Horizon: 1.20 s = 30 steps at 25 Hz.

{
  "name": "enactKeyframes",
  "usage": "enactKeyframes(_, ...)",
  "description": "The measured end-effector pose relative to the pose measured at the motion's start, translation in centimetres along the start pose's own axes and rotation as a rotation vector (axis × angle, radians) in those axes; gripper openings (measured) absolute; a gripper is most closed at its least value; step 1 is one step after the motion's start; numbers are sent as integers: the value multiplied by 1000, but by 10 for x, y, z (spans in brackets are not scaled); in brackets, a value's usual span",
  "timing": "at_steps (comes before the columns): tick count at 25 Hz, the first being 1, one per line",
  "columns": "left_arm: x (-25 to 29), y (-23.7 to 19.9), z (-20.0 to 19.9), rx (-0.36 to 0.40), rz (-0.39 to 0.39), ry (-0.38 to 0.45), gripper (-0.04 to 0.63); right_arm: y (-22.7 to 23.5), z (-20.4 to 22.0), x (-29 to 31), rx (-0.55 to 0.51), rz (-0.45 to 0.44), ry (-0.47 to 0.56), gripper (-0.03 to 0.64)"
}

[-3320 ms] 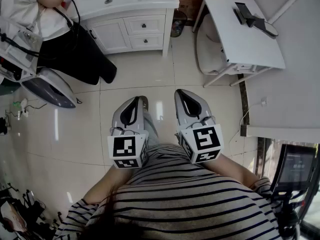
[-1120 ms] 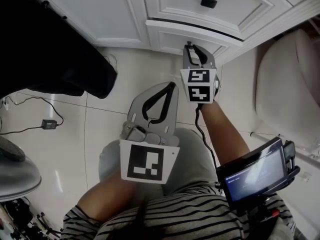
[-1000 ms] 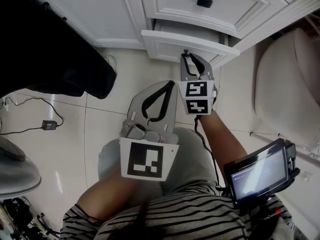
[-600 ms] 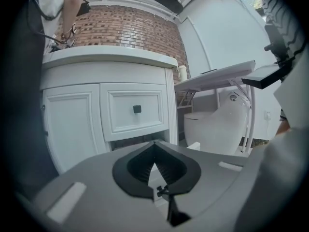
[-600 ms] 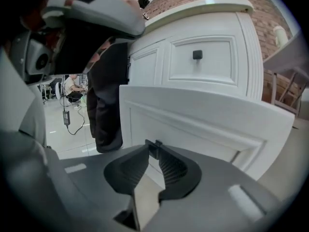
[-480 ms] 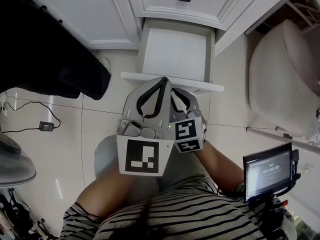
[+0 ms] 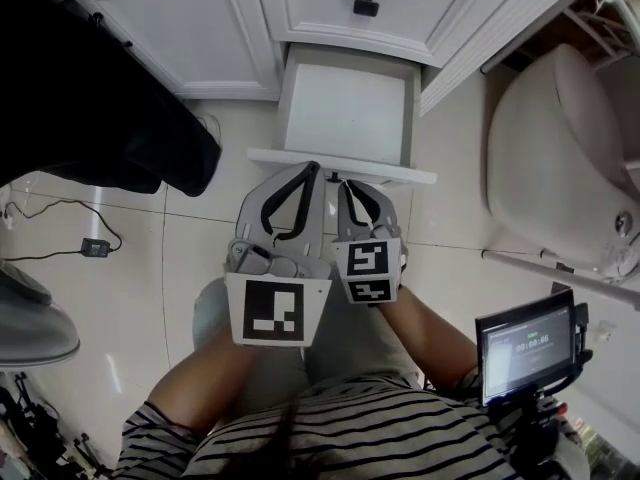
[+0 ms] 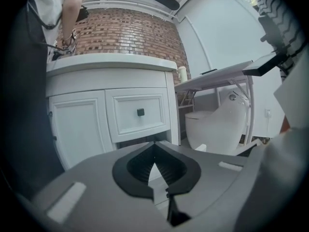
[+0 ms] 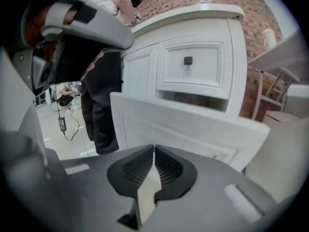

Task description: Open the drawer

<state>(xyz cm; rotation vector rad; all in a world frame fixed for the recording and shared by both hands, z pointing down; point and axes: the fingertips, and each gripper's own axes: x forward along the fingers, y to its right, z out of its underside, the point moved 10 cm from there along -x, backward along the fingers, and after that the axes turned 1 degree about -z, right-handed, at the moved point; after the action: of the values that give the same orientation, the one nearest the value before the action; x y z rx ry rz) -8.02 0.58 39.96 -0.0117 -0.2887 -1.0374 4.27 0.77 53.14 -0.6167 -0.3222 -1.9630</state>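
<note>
The white panelled lower drawer (image 7: 350,118) stood pulled well out of the white vanity cabinet (image 7: 180,28), so the opening seemed done; with the left tongs (image 7: 308,166) closed empty and the right tongs (image 7: 345,183) closing on nothing just short of its front edge, only drawing back seemed left.

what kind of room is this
Probably a bathroom: a white vanity cabinet, a white toilet beside it, and a glossy tiled floor.
</note>
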Motion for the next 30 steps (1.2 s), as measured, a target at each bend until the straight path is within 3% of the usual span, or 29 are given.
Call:
enactKeyframes(3, -21, -2, -36, 10, 10, -43, 15, 11, -47, -55, 90, 25, 13, 2)
enactKeyframes(7, -68, 9, -112, -15, 41, -77, 15, 9, -125, -163, 164, -29, 70, 2)
enactKeyframes(11, -131, 28, -210, -125, 30, -99, 15, 5, -205, -281, 164, -71, 116, 2)
enactKeyframes(17, -254, 67, -337, -153, 29, -141, 15, -24, -297, -450, 143, -145, 90, 2)
enactKeyframes(23, -353, 100, -384, -144, 31, -139, 15, -69, -328, -555, 155, -156, 159, 2)
enactKeyframes(30, -471, 112, -379, -158, 32, -91, 15, -168, -314, -641, 169, -107, 226, 2)
